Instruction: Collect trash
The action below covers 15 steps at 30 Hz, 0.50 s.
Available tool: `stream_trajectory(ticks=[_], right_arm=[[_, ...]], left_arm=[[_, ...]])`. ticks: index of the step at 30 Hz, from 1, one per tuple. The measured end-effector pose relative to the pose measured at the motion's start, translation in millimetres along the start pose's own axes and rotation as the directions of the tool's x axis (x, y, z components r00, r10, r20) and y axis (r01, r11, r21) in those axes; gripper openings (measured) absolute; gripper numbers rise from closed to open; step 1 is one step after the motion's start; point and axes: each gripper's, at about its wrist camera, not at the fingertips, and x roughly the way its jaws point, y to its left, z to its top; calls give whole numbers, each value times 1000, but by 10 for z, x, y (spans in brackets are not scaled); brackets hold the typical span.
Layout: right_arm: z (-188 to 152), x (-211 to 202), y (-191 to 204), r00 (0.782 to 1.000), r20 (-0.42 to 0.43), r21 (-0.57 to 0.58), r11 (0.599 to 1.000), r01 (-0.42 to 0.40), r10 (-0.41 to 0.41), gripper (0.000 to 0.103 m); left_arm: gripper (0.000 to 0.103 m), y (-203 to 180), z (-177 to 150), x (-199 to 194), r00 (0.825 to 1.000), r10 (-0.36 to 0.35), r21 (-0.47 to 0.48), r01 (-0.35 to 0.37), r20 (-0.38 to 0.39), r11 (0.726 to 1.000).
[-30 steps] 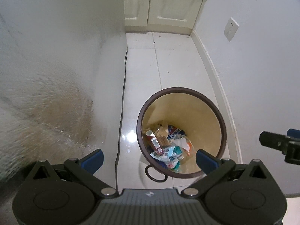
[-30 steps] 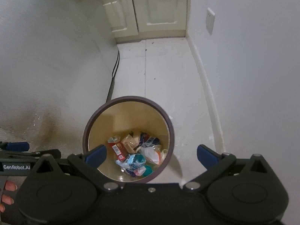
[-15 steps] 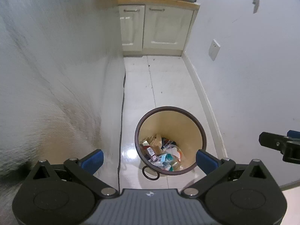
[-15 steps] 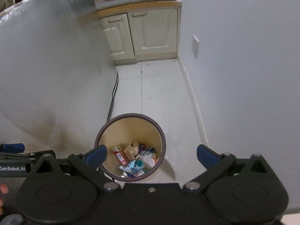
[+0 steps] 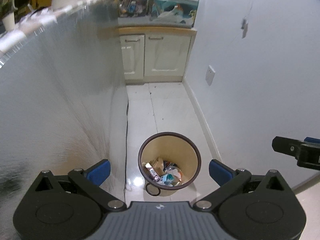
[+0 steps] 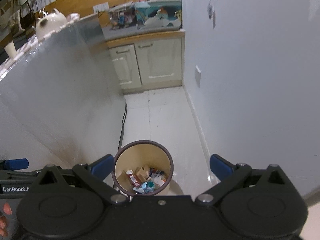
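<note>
A round trash bin (image 5: pixel 186 152) with a dark brown rim and a pale yellow inside stands on the glossy white tiled floor (image 5: pixel 170 110) of a narrow passage, seen from above by both wrist cameras. Crumpled wrappers and small cartons (image 5: pixel 164 174), among them a red-and-white pack and a teal packet, lie heaped at the bottom of the bin. The left gripper (image 5: pixel 159 170) hangs over the bin with its blue-tipped fingers (image 5: pixel 100 171) spread wide and nothing between them; the bin appears in the gap between the tips. The right gripper (image 6: pixel 161 167) is likewise spread wide and empty, the same bin (image 6: pixel 140 146) showing between its fingers (image 6: pixel 220 167), nearer the left one. A dark ring (image 5: pixel 153 189) lies just beside the bin's base on the near side. A black cable (image 5: pixel 126 140) runs along the floor at the foot of a grey, brushed-metal appliance side (image 5: pixel 60 100) that fills the left of both views. Cream cabinet doors (image 5: pixel 156 56) under a wooden counter edge close the far end of the passage, with cluttered items on the counter above. A white wall (image 5: pixel 260 80) with a switch plate (image 5: pixel 210 77) bounds the right side. A white teapot (image 6: pixel 50 25) sits on top of the appliance
</note>
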Motion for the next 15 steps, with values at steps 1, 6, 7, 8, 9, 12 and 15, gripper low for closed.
stream_trajectory(ticks=[1, 6, 7, 8, 9, 12, 15], right_arm=[[-2, -71, 4, 1000, 7, 2, 1000, 3, -3, 103], [-24, -471, 33, 999, 52, 16, 1000, 3, -4, 103], [-35, -548, 42, 998, 62, 18, 1000, 4, -5, 103], [-44, -627, 54, 997, 73, 20, 1000, 5, -6, 103], [-57, -695, 71, 996, 84, 23, 1000, 4, -6, 103], [-86, -885, 112, 995, 104, 22, 1000, -3, 1, 103], [-98, -1036, 159, 993, 119, 16, 1000, -6, 4, 103]], left_arm=[[103, -11, -4, -80, 1000, -1, 5, 1, 10, 1000], [103, -43, -15, -471, 998, 4, 27, -6, 65, 1000], [103, -39, -11, -552, 997, 6, 28, -8, 76, 1000], [103, -30, -15, -641, 996, 8, 26, -10, 90, 1000], [103, -20, -18, -698, 995, 9, 23, -11, 99, 1000], [103, 3, -34, -935, 992, 16, 19, -18, 124, 1000], [103, 21, -61, -1119, 990, 27, 21, -30, 142, 999]])
